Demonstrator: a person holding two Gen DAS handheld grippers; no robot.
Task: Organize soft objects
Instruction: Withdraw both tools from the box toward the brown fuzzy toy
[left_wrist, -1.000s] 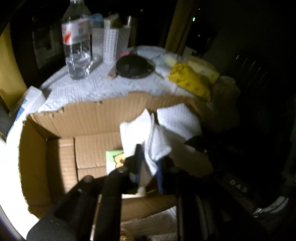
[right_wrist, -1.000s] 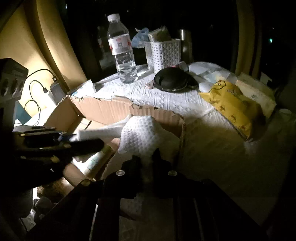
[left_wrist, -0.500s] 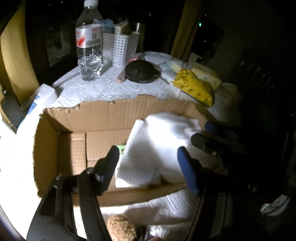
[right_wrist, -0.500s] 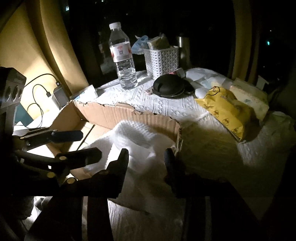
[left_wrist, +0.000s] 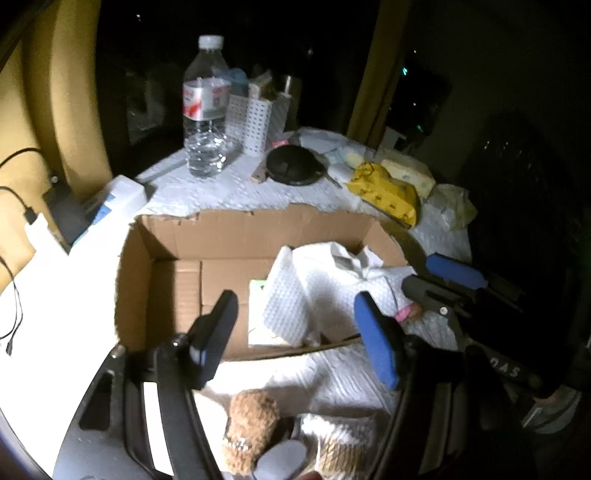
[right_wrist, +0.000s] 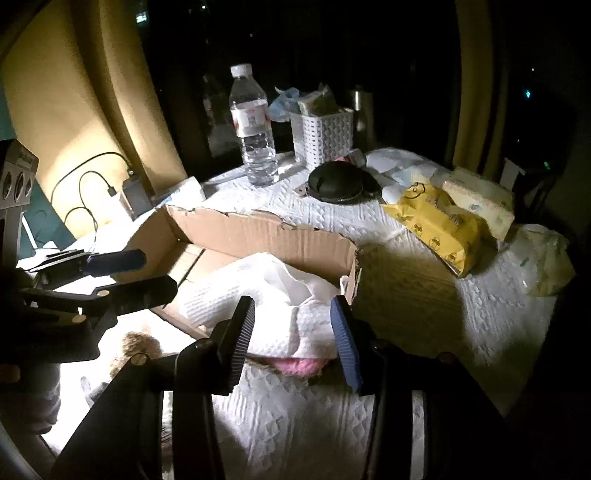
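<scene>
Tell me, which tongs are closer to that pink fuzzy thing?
Right. The right tongs hang open directly over the pink fuzzy thing; the left tongs hang open over the cardboard box, off to its side.

Left gripper (left_wrist: 299, 332) and right gripper (right_wrist: 293, 336), fingers spread wide, nothing gripped.

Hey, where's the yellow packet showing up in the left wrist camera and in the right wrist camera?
Left wrist view: the yellow packet lies upper right of centre, on the white cloth beyond the cardboard box's far right corner.
Right wrist view: the yellow packet lies right of centre, on the cloth to the right of the box.
Shared landmark: the water bottle stands at the far side, with the black round case between it and the packet.
</scene>
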